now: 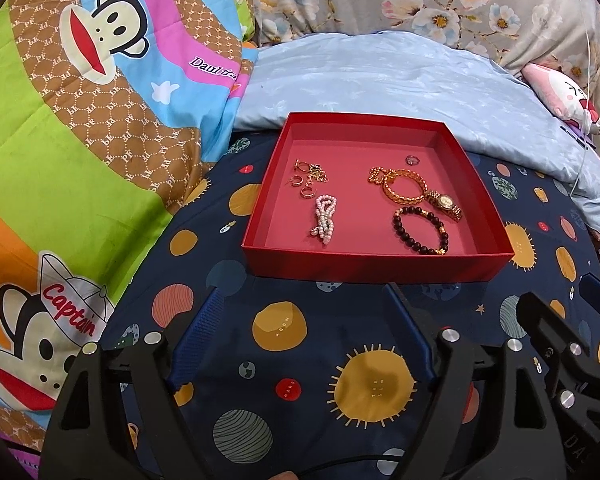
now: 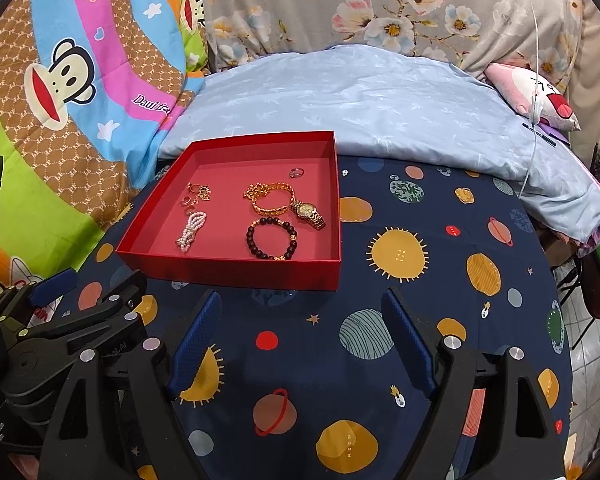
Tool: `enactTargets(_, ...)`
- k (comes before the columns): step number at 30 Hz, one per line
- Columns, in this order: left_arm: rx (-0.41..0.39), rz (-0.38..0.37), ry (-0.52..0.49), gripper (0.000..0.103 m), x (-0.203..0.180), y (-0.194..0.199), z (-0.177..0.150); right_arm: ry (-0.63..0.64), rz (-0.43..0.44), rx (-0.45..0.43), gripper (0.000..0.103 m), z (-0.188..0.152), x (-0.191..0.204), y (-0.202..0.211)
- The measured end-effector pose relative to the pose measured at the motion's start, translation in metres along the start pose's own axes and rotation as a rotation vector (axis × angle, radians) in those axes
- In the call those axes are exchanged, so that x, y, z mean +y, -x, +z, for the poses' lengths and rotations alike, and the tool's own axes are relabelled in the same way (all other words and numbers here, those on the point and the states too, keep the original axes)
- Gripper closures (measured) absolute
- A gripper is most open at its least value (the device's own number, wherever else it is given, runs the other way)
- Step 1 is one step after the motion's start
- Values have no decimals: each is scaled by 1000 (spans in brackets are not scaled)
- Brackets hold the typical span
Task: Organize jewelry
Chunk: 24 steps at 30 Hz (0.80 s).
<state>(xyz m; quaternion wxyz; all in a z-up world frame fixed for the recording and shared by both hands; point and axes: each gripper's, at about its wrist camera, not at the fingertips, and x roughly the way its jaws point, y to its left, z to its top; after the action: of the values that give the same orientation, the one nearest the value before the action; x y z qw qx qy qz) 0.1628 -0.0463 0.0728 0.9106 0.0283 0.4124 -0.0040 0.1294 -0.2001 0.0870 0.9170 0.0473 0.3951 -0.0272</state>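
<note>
2 grippers hang with jaws wide and hold nothing: the left gripper point(image 1: 304, 332) and the right gripper point(image 2: 304, 336), both over the space cloth point(image 2: 420, 320). just ahead sits the red box point(image 2: 236, 270). all the jewelry lies inside it: pearl string point(image 1: 325, 218), dark bead bracelet point(image 1: 420, 230), gold chain point(image 1: 400, 186), watch point(image 1: 444, 201), small earrings point(image 1: 308, 178) and 1 ring point(image 1: 412, 159). these look light, floppy and slippery. i think pinching the bead bracelet across its band works best.
</note>
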Motion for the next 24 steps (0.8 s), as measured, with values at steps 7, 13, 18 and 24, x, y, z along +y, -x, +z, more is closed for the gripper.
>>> enactTargets(7,4,9,15,25,2,0,2,1,0,0,23,0,0,0)
enactTargets(13,-1,16,15,25,3,2,2,2,-1,0,23,0,1,0)
enactTargets(18,-7,26,13,25,3,4,0,3,-2,0,23,0,1,0)
enactTargets(24,-17,35,7,25,2,7,0,1,1,0,23,-1,1,0)
